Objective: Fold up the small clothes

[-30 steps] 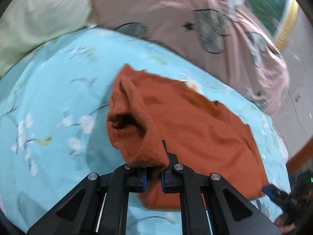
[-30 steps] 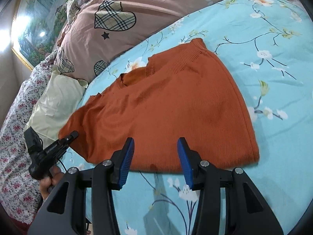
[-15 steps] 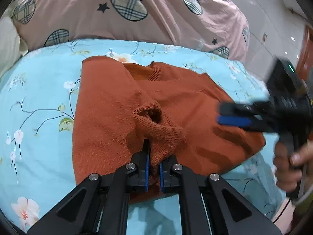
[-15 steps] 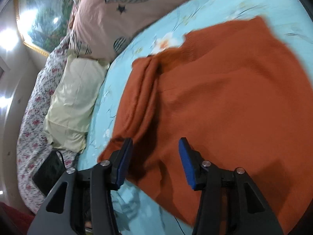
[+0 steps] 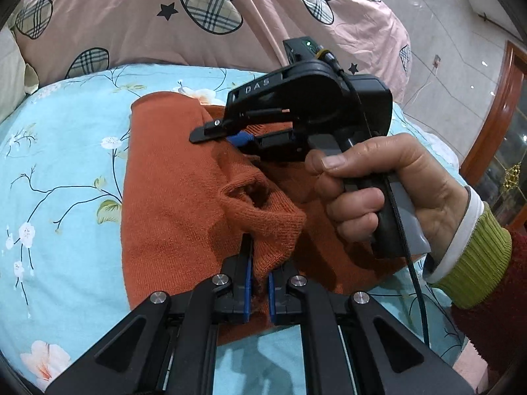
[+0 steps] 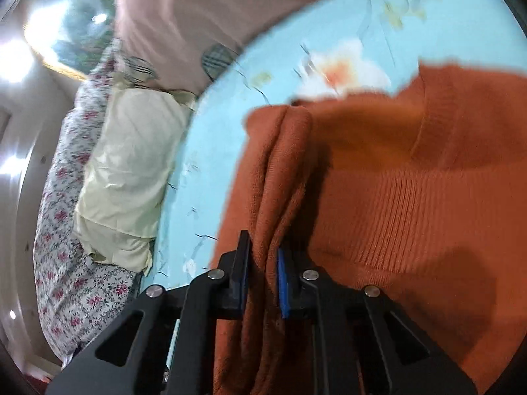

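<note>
An orange knit sweater (image 5: 171,204) lies on the light blue floral bedsheet (image 5: 59,151), one sleeve drawn across its body. My left gripper (image 5: 258,263) is shut on the sleeve cuff (image 5: 263,210), which bunches up just above the pads. My right gripper (image 5: 227,135), held by a hand (image 5: 388,181), reaches in from the right near the neckline. In the right wrist view its jaws (image 6: 263,256) are closing on a raised ridge of the sweater (image 6: 411,197); the fabric fills the gap between the pads.
A pink quilt (image 5: 131,16) with plaid hearts is heaped along the far side of the bed. A cream pillow (image 6: 131,164) and a flowered cover (image 6: 66,263) lie to the left of the bedsheet (image 6: 214,131). A green cuff and red sleeve (image 5: 477,263) cross the right.
My right gripper swept left over the sweater to its folded sleeve edge and narrowed its jaws around that fold. My left gripper carried the cuff across the sweater's body, then held still.
</note>
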### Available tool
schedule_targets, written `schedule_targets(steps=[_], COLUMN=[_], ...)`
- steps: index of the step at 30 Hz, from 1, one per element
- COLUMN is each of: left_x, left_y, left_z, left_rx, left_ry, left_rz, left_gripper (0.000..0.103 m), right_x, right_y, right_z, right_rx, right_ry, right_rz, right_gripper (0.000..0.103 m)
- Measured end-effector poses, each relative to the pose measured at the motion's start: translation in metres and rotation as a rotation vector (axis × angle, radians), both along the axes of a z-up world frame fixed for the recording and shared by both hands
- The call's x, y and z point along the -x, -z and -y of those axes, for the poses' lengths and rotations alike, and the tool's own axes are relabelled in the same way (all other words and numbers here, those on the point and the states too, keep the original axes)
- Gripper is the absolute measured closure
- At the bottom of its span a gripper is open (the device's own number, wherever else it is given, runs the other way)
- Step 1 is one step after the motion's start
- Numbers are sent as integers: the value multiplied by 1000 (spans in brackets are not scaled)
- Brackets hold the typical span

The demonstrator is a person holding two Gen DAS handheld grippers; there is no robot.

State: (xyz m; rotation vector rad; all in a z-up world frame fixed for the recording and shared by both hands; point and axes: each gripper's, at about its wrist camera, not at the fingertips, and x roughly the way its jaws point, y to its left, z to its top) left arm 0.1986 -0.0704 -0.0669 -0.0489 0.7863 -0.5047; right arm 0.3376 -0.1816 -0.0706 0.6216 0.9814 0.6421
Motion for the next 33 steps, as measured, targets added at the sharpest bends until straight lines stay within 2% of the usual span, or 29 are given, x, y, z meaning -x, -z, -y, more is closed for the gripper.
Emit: schedule_targets(steps=[3, 7, 12, 15, 19, 21, 23, 26, 30, 33], left_x=[-1, 5, 9, 10, 5, 1, 0, -3, -6, -10], left_y=[-10, -29, -37, -40, -26, -13, -7, -12, -12, -2], left_z=[3, 27, 79, 113, 153, 165, 167, 164, 164, 171], left_rx=[29, 71, 95, 114, 107, 102, 106, 135, 165, 151], left_ry=[28, 101, 219, 297, 365, 375, 370, 363, 371, 373], left_rz=[-2, 15, 24, 21, -28, -74, -101, -98, -107, -133], left_gripper=[97, 97, 97, 97, 97, 97, 97, 97, 97, 97], right_x=[19, 40, 70, 79, 80, 81, 83, 86, 83, 86], right_y=[-23, -34, -31, -14, 13, 10, -1, -10, 10, 17], right_z=[28, 75, 139, 167, 180, 181, 182, 180, 185, 192], right_rx=[16, 67, 105, 127, 152, 143, 137, 175, 219, 171], right_ry=[41, 110, 221, 271, 286, 281, 271, 265, 283, 305], right_rz=[53, 71, 52, 8, -61, -50, -7, 30, -30, -42], right_gripper=[88, 88, 88, 88, 88, 88, 88, 88, 88, 89])
